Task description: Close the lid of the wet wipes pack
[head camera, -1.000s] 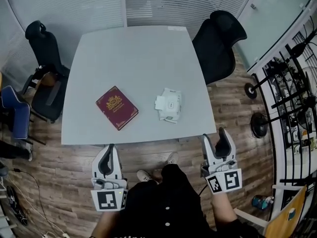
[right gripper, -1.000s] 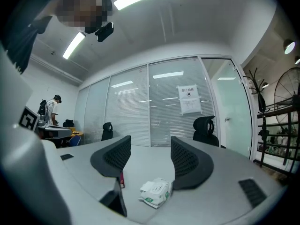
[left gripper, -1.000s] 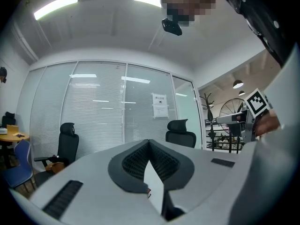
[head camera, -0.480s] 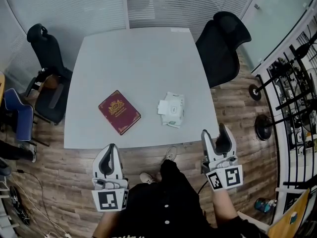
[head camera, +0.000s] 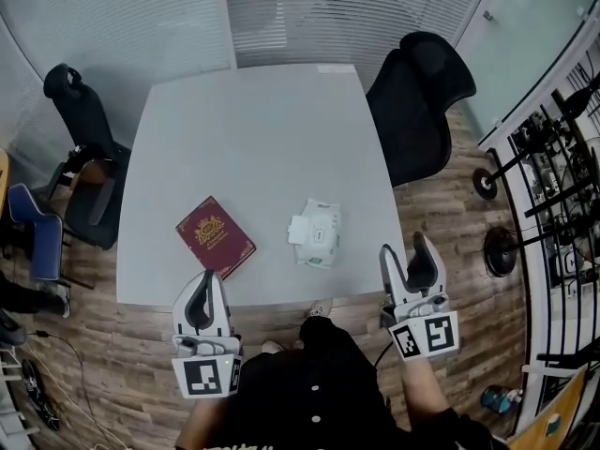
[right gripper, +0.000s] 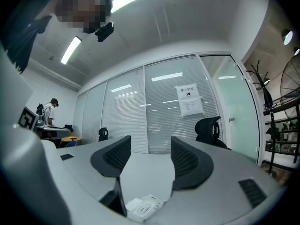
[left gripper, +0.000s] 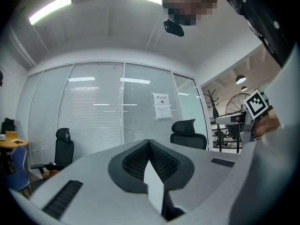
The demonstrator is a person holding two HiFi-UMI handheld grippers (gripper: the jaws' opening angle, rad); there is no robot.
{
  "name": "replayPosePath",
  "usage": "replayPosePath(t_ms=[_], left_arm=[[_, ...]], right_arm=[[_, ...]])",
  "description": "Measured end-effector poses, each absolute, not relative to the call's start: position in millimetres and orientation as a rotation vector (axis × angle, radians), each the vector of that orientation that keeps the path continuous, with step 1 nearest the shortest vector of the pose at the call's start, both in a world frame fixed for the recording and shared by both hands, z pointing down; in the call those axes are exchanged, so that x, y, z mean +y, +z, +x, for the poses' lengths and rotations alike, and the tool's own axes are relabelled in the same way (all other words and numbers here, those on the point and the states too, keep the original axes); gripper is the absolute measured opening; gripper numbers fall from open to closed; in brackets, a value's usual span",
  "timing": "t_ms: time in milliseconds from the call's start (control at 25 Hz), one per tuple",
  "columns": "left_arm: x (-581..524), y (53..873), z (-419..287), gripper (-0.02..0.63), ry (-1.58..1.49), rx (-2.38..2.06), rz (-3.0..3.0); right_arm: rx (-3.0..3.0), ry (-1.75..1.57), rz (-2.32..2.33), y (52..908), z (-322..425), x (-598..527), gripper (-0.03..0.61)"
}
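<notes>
The white wet wipes pack (head camera: 314, 233) lies on the grey table (head camera: 253, 129) near its front edge, its small lid flipped open to the left. It shows low between the jaws in the right gripper view as the same pack (right gripper: 143, 209). My right gripper (head camera: 405, 253) hovers just off the table's front right corner, open and empty, as its own view (right gripper: 151, 144) also shows. My left gripper (head camera: 206, 284) is at the front edge below the book, its pads meeting at the tips (left gripper: 149, 144) with nothing held.
A dark red book (head camera: 214, 235) lies left of the pack. Black office chairs stand at the left (head camera: 80, 120) and back right (head camera: 422, 82); a blue chair (head camera: 33, 232) is further left. A metal rack (head camera: 553, 157) fills the right side.
Both grippers have come forward to the table's front edge; the book and the pack now sit closer to them in the head view. Jaws look unchanged.
</notes>
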State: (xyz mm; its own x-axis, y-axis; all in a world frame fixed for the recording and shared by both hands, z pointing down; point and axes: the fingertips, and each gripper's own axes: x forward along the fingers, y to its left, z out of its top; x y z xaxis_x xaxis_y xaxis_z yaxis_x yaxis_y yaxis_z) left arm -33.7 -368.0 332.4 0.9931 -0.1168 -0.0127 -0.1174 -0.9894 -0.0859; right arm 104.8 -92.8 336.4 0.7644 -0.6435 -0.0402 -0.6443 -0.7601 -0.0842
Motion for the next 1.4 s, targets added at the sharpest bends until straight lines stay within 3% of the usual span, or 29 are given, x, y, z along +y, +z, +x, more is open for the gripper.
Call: replayPosePath(t_ms=[640,1400], left_arm=[[-334.0,336.7,81.5,0.014,-0.020,0.207,-3.051],[-351.4,394.1,84.7,0.014,-0.328,0.285,-3.085]], right_arm=[[1.145,-0.057,-2.844,351.7,213.8,-74.9,0.270],[2.148,-0.435,-2.560,454.7,223.7,-198.6,0.271]])
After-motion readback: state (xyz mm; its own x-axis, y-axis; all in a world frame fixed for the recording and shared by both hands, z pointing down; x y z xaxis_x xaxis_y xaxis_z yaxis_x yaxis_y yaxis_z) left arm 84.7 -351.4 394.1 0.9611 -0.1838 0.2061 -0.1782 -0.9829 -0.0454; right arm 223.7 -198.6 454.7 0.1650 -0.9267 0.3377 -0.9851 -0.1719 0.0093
